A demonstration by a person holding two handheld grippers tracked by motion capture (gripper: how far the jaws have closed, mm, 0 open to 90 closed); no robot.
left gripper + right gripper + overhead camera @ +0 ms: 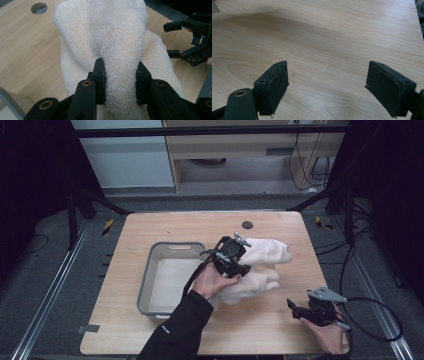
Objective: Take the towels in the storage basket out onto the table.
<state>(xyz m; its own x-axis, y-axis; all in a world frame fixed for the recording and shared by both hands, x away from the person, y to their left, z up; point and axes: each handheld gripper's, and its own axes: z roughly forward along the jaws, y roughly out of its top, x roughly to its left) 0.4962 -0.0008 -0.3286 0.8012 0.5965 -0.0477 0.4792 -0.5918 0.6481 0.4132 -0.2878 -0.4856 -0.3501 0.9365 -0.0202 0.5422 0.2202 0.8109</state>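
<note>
— Advice first: the left tool (119, 75) is clenched on a thick fold of the cream terry-cloth towel (112, 37), its jaws pressed into the pile on both sides. The towel lies bunched on the light wood-grain table (270, 320), just right of the grey rectangular plastic bin (150, 270). I would lift until the trailing end clears the table, then carry it over the bin's rim rather than drag it against the wall.

— And the right tool (327, 87)?

— Released, jaws wide apart over bare wood at the near right corner, well away from the towel. It could come in and catch the hanging end, since one pinch on a fold this bulky may let the rest slump outside the bin.

— Any risk?

— The cloth may snag the bin's near edge; lower it in, then let go.

— Anything readable?

— A small pale mark sits on the dark sleeve (175, 330), too small to read. Farther back, only a round dark grommet (247, 225) in the table; no writing there.
</note>
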